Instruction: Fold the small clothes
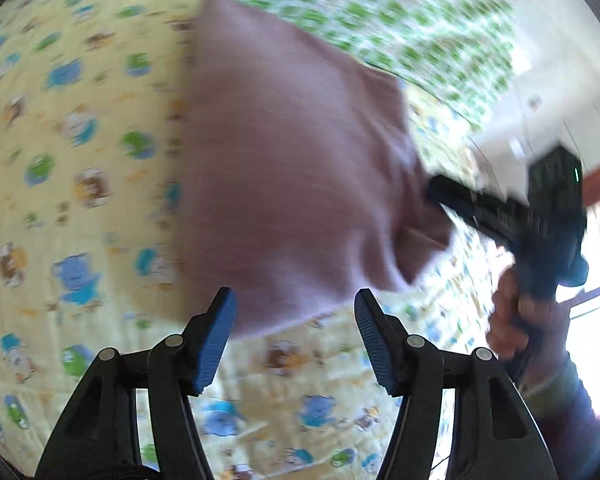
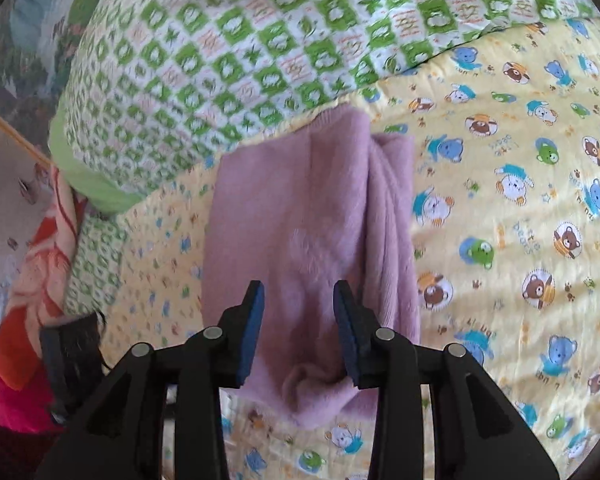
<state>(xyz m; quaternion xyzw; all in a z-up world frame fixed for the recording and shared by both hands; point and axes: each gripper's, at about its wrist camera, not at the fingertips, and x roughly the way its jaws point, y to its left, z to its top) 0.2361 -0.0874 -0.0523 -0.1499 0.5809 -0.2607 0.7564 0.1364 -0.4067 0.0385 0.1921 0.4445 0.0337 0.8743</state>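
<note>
Left wrist view: the picture is blurry. The left gripper (image 1: 296, 336) has its two blue pads (image 1: 216, 340) spread apart, and nothing sits between them. A soft purple garment (image 1: 292, 168) lies flat on a yellow quilt (image 1: 72, 152) with little bears and frogs on it. The near edge of the garment sits just past the pad tips. At the far right, a hand (image 1: 512, 316) holds the other black gripper, and its tip is at the right edge of the garment. A green and white checked blanket (image 1: 380, 12) lies behind.

Right wrist view: this picture is sharper. The right gripper (image 2: 299, 332) has its pads apart with a gap between them. The purple garment (image 2: 300, 208) is folded into a long strip with folds down its right side. It lies on the yellow quilt (image 2: 520, 200), right under the gripper. The pads do not pinch it. The green and white checked blanket (image 2: 240, 52) is bunched up behind the garment. A red and orange cloth (image 2: 28, 320) shows at the left edge.
</note>
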